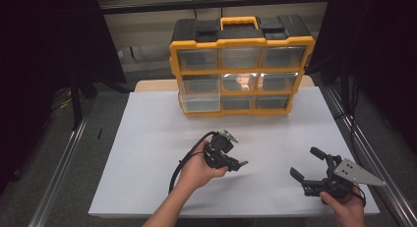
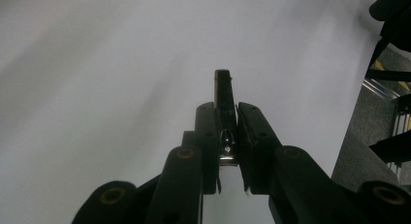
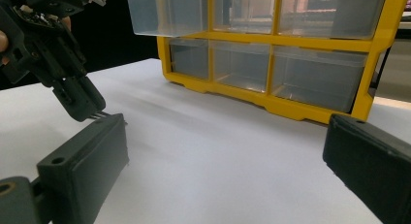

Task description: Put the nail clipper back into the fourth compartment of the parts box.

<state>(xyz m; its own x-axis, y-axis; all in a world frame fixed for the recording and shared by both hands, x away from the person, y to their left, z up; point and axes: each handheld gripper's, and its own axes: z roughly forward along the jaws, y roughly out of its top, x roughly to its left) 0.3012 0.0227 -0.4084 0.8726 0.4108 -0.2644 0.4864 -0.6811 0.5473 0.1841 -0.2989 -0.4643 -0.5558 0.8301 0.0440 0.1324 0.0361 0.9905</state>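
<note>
Jaws of my left hand-held gripper (image 2: 227, 118) are pinched on a small dark tool (image 2: 222, 90), which stands straight out between the two pads and pokes past their tips toward twelve o'clock in the left gripper view. Its near end carries a shiny metal piece down in the gap between the jaws; the rest is a narrow, flat, black strip seen edge-on, and I cannot tell what kind of tool it is. From the high view I see the left hand-held gripper (image 1: 235, 164) held above the white counter (image 1: 147, 138) near its middle, with the tool's tip pointing toward three o'clock. My right hand-held gripper (image 1: 307, 164) sits well apart at about four o'clock from it, jaws spread wide with nothing between them. At twelve o'clock, at the far edge of the counter, stands a yellow and black drawer organiser (image 1: 241, 65) with clear drawers; its middle-left drawer (image 1: 199, 98) is pulled partway out.
</note>
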